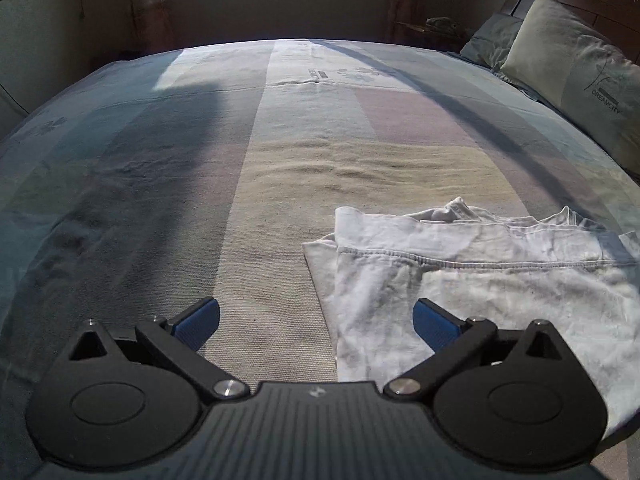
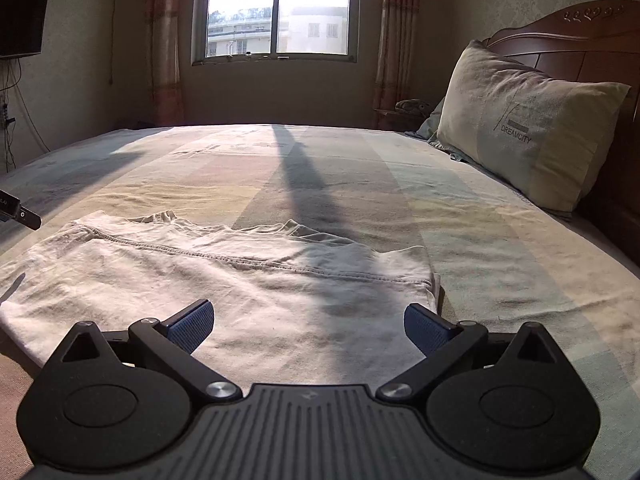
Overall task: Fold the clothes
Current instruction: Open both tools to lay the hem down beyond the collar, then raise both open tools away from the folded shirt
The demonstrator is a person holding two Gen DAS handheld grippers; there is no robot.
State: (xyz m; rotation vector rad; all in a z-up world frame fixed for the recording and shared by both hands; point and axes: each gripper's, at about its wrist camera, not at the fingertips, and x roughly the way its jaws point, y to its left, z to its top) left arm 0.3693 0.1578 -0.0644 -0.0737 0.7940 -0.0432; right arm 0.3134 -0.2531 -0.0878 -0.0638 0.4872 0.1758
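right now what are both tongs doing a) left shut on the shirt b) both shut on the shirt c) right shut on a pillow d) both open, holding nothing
d: the left tongs and right tongs both stand wide open above the white shirt, gripping nothing.

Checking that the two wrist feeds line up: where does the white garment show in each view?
Left wrist: the white garment lies lower right, its left edge between the open fingers of the left gripper.
Right wrist: it fills the lower left and centre, under the open right gripper.
Shared landmark: the DREAMCITY pillow, at right in both.
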